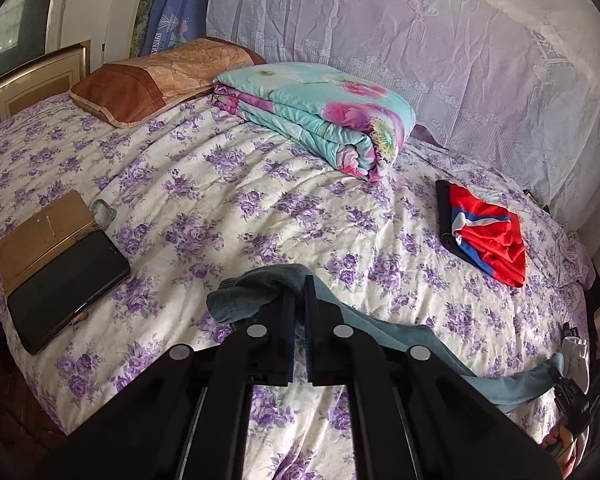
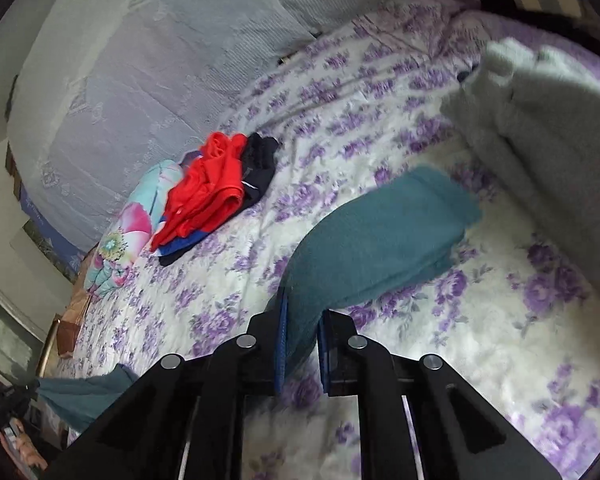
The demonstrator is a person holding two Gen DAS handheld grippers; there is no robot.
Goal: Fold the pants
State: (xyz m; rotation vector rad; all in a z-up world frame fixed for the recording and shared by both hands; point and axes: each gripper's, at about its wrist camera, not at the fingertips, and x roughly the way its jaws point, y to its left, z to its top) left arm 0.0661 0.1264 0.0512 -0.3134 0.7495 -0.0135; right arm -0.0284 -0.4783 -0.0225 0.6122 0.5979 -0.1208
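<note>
Teal pants stretched over floral bedspread. Left gripper pinches one end, right gripper clamps the other; red garment at 2 o'clock

Bed, purple-floral sheet; lace curtain behind; brass headboard.

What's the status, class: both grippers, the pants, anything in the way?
Left gripper shut on teal pants. Right gripper shut on same pants. Red shorts and phone lie apart on bedspread.
</note>
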